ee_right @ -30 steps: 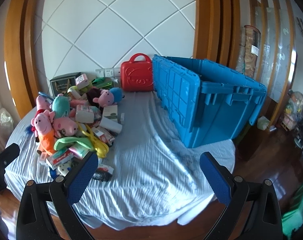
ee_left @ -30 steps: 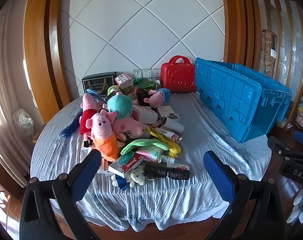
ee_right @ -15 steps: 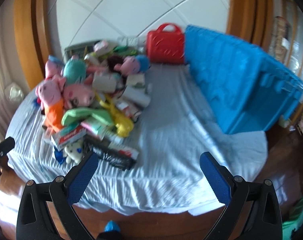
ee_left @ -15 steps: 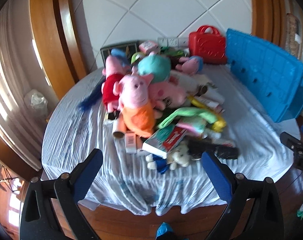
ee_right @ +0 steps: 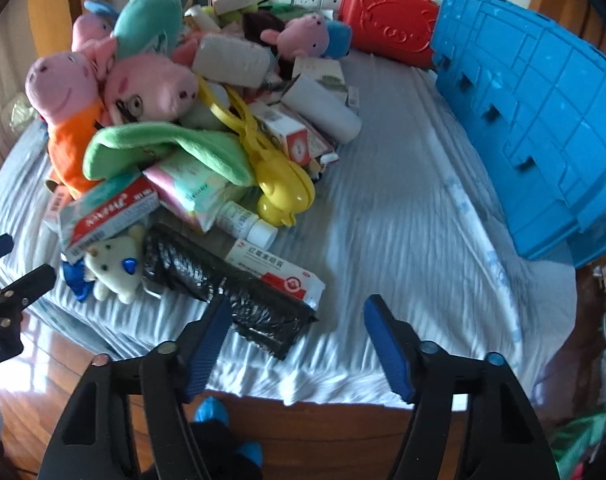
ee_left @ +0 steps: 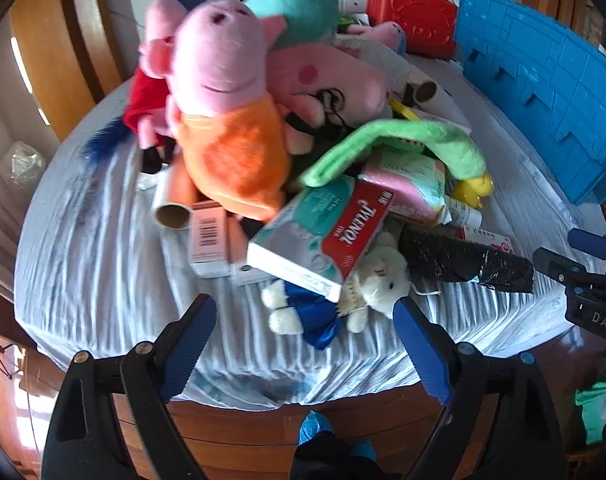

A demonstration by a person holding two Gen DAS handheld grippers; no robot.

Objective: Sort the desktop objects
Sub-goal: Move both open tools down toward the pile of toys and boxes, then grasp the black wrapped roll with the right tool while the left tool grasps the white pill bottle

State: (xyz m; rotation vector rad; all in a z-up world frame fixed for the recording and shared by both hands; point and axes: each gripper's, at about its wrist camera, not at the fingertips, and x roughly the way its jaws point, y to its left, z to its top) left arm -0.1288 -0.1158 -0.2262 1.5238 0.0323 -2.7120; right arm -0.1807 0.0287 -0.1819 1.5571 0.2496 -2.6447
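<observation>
A heap of toys and boxes lies on a round table with a pale cloth [ee_left: 83, 264]. In front are a small white plush in blue [ee_left: 367, 284], a red and green medicine box [ee_left: 323, 236], a black foil-wrapped roll [ee_left: 463, 258] and a pink pig plush in orange [ee_left: 227, 128]. My left gripper [ee_left: 303, 344] is open and empty, just short of the white plush. My right gripper [ee_right: 295, 344] is open and empty, its left finger beside the black roll [ee_right: 231, 284]. A red and white box [ee_right: 279, 272] lies on that roll.
A big blue crate [ee_right: 543, 128] stands at the right of the table, a red toy case [ee_right: 387, 40] behind it. A yellow plastic clip toy [ee_right: 279, 184], a green plush [ee_right: 163, 144] and a white bottle [ee_right: 247, 224] lie in the heap. Bare cloth [ee_right: 403, 208] lies between heap and crate.
Both grippers have moved forward and down toward the near edge of the heap; the objects now loom much larger. Both stay open and empty. Nothing on the table has moved.
</observation>
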